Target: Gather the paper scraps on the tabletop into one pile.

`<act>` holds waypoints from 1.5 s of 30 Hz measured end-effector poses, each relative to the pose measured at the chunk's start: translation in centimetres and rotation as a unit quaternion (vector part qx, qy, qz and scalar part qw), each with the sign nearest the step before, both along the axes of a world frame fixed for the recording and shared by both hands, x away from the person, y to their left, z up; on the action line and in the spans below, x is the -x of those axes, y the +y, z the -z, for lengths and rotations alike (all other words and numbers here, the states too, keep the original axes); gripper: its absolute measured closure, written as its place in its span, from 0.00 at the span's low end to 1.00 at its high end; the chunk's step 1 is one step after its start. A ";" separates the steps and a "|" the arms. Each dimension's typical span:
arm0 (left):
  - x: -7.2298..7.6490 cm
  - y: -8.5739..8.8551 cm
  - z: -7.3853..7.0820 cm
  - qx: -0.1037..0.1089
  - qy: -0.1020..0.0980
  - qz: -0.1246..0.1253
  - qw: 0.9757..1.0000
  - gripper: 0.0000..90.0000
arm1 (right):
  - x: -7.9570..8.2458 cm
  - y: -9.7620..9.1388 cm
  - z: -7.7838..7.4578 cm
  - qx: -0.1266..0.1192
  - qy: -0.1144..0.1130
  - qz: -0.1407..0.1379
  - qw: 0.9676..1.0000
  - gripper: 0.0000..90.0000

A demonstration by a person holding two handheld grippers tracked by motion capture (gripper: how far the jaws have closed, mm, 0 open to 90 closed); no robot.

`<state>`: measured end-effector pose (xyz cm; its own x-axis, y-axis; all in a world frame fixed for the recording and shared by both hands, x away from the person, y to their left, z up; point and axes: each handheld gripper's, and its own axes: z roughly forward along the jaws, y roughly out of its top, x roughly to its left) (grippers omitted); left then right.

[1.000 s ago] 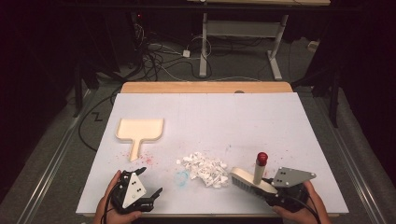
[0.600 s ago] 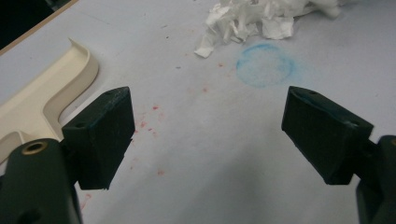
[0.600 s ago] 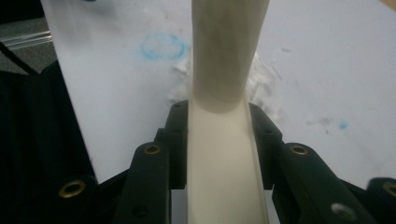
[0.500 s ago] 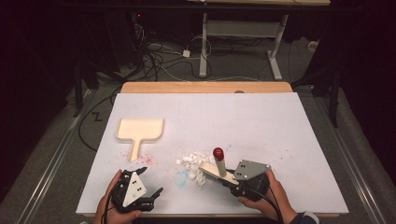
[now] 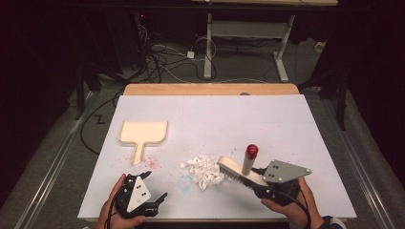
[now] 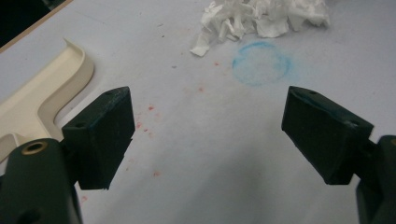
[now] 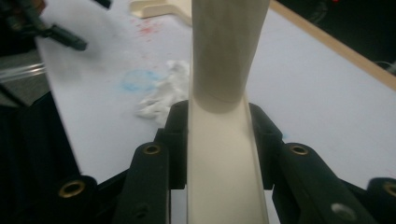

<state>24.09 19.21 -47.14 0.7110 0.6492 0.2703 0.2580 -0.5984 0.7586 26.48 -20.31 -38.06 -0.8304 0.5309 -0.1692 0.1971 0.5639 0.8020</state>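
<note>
A cream brush (image 5: 239, 171) with an upright handle topped by a red knob (image 5: 251, 150) is held by its back, with my right gripper (image 5: 258, 183) shut on it at the table's front right. Its bristles hang just right of a pile of white paper scraps (image 5: 205, 170). In the right gripper view the brush's back (image 7: 226, 163) sits clamped between the jaws of that gripper (image 7: 226, 121), and the scraps (image 7: 163, 98) lie to its left. A cream dustpan (image 5: 142, 133) rests at the left. At the front left my left gripper (image 5: 155, 186) stands open with nothing between its jaws (image 6: 205, 135), close to the dustpan's handle (image 6: 42, 93).
The table carries a white sheet (image 5: 267, 124) with a wooden strip (image 5: 210, 89) along the far edge. A blue chalk ring (image 6: 261, 63) and red specks (image 6: 144, 126) mark the sheet near the scraps. Cables and a desk frame (image 5: 248, 43) lie on the floor beyond.
The right gripper swung the brush left to the scrap pile, then pulled it back right and slightly up. The left gripper has stayed put.
</note>
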 end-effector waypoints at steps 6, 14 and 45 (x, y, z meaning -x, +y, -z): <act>0.0 0.2 0.0 0.002 0.000 -0.002 1.000 0.18 | -1.3 -3.0 -0.2 -0.002 -0.020 0.094 0.995 0.75; 0.0 0.1 0.0 -0.003 0.001 0.000 1.000 0.18 | -3.9 -5.1 1.9 0.021 -0.036 0.197 0.980 0.75; -0.1 -0.1 0.1 0.002 0.001 0.006 1.000 0.18 | -5.2 6.0 4.1 -0.014 -0.029 0.132 0.991 0.75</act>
